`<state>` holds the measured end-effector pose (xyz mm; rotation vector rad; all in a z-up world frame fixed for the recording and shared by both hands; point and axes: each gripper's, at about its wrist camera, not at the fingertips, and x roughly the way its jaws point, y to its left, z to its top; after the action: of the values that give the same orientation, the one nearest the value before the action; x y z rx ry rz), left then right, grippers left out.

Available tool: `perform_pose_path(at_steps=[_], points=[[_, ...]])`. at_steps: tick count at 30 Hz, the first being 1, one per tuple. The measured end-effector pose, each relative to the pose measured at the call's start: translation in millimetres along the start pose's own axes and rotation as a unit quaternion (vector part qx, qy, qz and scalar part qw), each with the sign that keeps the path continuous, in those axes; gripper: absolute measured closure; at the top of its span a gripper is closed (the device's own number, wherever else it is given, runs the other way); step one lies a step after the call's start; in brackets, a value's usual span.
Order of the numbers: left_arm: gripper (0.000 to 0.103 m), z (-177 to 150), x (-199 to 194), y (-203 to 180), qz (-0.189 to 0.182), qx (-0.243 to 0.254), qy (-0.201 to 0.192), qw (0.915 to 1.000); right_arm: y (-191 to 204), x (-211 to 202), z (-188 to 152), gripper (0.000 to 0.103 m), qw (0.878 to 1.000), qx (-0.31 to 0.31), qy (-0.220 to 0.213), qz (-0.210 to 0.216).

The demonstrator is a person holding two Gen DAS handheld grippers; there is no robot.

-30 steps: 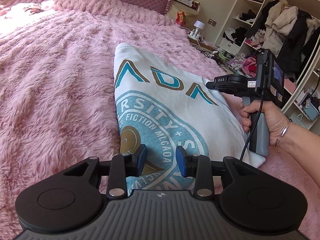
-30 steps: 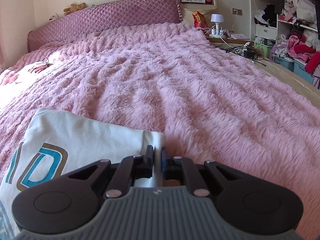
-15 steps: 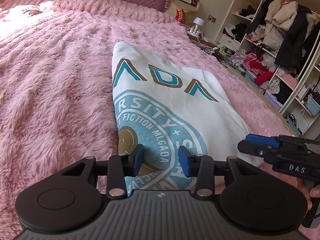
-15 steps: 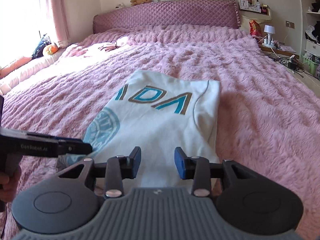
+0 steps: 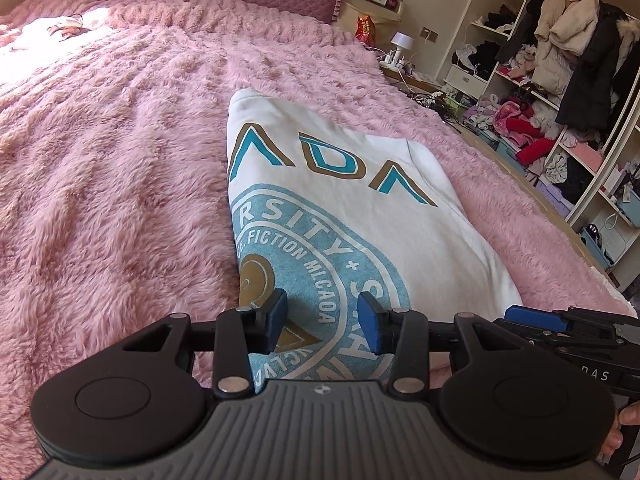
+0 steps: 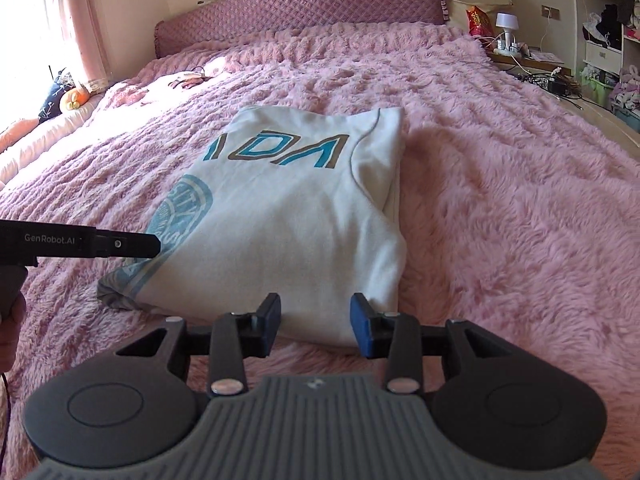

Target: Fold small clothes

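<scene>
A white shirt (image 5: 360,216) with teal and gold lettering and a round blue print lies folded into a narrow strip on the pink fuzzy bed; it also shows in the right wrist view (image 6: 292,216). My left gripper (image 5: 322,322) is open and empty, just above the shirt's near end over the round print. My right gripper (image 6: 314,330) is open and empty at the shirt's near right edge. The right gripper shows in the left wrist view (image 5: 560,328) at lower right. The left gripper shows in the right wrist view (image 6: 80,244) at left.
The pink bedspread (image 6: 500,200) spreads wide on all sides. A quilted headboard (image 6: 300,12) is at the far end. A nightstand with a lamp (image 6: 506,28) and cables stands at the right. Open shelves with clothes (image 5: 560,80) line the right wall.
The right gripper let go of the shirt's far right edge, opened, and drew back to the shirt's near end. The left gripper stayed open and barely moved.
</scene>
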<state>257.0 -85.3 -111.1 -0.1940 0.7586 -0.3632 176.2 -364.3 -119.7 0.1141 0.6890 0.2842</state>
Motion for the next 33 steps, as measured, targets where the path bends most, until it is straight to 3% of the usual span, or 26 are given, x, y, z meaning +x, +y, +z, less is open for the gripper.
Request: perform_pose_path(at_steps=[5,12,17,20,24,29,33], points=[[0.055,-11,-28,3,-0.023,-0.023,-0.020,0.9993,5,-21,-7,0.062,1.000,-0.008,-0.012,0.014],[0.055,-21,-3,17,-0.031,-0.042,0.034,0.9980,-16,-14,-25,0.063,0.999,0.044,0.014,-0.008],[0.055,-12,-13,23,-0.058,-0.082,0.014,0.9948,-31,-29,-9,0.060,0.995,0.091,-0.024,0.038],[0.052,1,-22,34,-0.084,-0.112,-0.019,0.9899,-47,-31,11,0.049,0.988,0.128,-0.060,0.060],[0.049,24,-7,60,-0.101,-0.146,-0.027,0.9838,-75,-12,39,0.047,0.977,0.180,-0.079,0.082],[0.049,41,37,101,-0.135,-0.203,0.022,0.9696,-116,33,54,0.047,0.950,0.275,-0.053,0.139],[0.049,41,63,115,-0.135,-0.209,0.057,0.9670,-129,59,55,0.045,0.941,0.303,-0.038,0.149]])
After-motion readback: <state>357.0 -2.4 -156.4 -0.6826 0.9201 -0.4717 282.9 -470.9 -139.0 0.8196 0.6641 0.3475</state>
